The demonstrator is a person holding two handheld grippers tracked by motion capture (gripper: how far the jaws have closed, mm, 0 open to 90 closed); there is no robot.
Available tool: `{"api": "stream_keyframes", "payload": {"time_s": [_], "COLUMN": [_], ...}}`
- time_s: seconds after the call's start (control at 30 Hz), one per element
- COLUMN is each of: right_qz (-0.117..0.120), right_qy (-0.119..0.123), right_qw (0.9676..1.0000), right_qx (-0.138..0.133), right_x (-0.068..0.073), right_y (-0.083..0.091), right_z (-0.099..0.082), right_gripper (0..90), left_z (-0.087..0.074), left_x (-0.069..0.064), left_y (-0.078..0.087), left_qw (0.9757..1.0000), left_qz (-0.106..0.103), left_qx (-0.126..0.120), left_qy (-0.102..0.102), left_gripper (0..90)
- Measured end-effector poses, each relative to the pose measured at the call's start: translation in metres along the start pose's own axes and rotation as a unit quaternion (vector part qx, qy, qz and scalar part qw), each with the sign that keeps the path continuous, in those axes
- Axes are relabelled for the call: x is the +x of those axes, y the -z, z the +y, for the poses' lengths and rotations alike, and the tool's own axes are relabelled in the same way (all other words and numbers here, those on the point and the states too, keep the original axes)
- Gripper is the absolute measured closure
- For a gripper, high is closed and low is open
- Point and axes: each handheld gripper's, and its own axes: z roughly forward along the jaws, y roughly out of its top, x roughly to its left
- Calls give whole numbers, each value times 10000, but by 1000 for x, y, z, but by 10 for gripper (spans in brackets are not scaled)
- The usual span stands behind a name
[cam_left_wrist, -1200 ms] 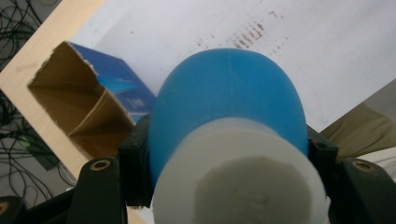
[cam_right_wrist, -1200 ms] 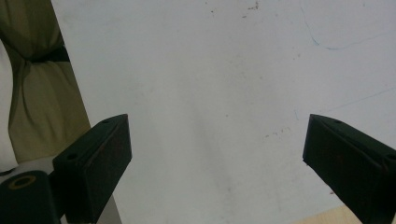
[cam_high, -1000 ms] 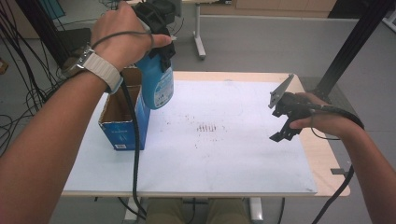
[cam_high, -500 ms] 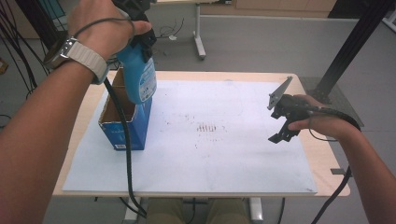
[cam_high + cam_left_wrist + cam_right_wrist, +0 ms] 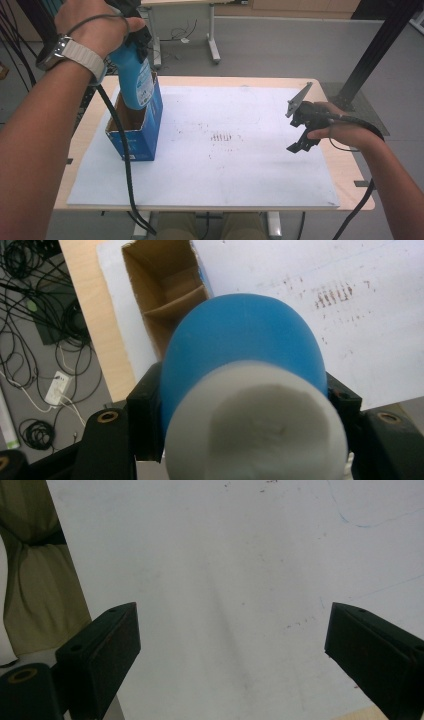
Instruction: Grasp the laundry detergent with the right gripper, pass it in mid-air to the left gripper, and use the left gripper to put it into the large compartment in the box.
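**Bottle now over the box opening**

Left hand-held gripper (image 5: 131, 31) clamped on a blue bottle (image 5: 135, 80) with a white cap (image 5: 255, 425). Grip sits at the bottle's upper end; the left gripper view shows both jaws pressed against its blue sides just below the cap.

Change over the last second: bottle was out over the white mat (image 5: 210, 150), right of the box and tilted. It has since swung left and straightened. Its lower end now hangs over the open top of the blue cardboard box (image 5: 137, 135), partly overlapping the rim in the high view. Cannot tell whether the base has entered the box yet.

Box itself has not moved: left part of the desk (image 5: 90, 130), on the mat's edge. Left gripper view looks down past the bottle into the brown interior, where a cardboard divider (image 5: 175, 305) splits it into compartments.

Right hand-held gripper (image 5: 300, 127) spread wide and empty, hovering above the right side of the mat, in much the same spot as a second ago. Well apart from box and bottle.

Judgement: carry phase looks finished, lowering comes next. Bottle needs to drop into one compartment without its base catching the divider or the rim. Box is unsteadied; a snag could tip it.
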Motion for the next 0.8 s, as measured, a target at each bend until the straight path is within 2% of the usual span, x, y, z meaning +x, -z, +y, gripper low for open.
{"api": "stream_keyframes", "payload": {"time_s": [0.37, 0.8], "right_qz": [14, 33], "right_qy": [-53, -124], "right_qw": [10000, 9999], "right_qx": [8, 19], "right_x": [-2, -6], "right_y": [-1, -4], "right_z": [-1, -4], "right_gripper": [78, 78], "left_z": [4, 5], "left_x": [18, 34], "left_y": [-8, -22], "left_qw": [9991, 9978], "left_qz": [55, 62], "left_qx": [110, 145], "left_qy": [397, 651], "left_gripper": [375, 375]}}
